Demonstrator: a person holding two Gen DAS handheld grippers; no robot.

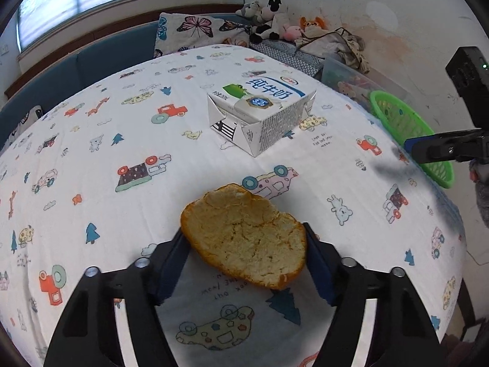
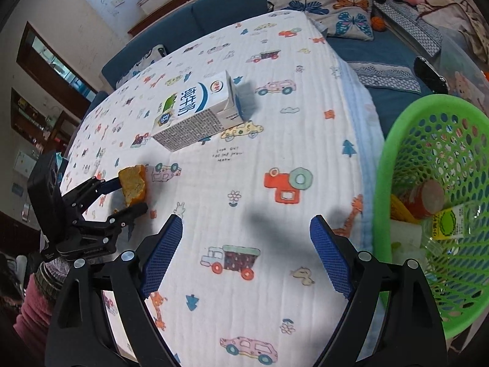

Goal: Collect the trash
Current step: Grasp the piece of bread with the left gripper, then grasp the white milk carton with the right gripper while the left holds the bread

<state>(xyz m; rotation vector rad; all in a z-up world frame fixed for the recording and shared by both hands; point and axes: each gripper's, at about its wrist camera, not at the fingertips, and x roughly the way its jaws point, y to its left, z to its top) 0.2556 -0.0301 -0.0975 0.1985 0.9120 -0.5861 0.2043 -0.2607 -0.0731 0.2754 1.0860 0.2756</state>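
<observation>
1. Your left gripper clamps the peel, orange rind, pale pith, near table edge.
2. Right gripper open, empty.
3. Carton lies farther; basket right.
4. Cartoon-print cloth; sofa behind.

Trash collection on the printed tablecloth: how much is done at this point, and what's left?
Done: the green basket already holds a red-capped container and other wrappers. In hand: the left gripper is closed around the orange peel. Left: the milk carton lies untouched on the table; the right gripper is open and empty.
</observation>
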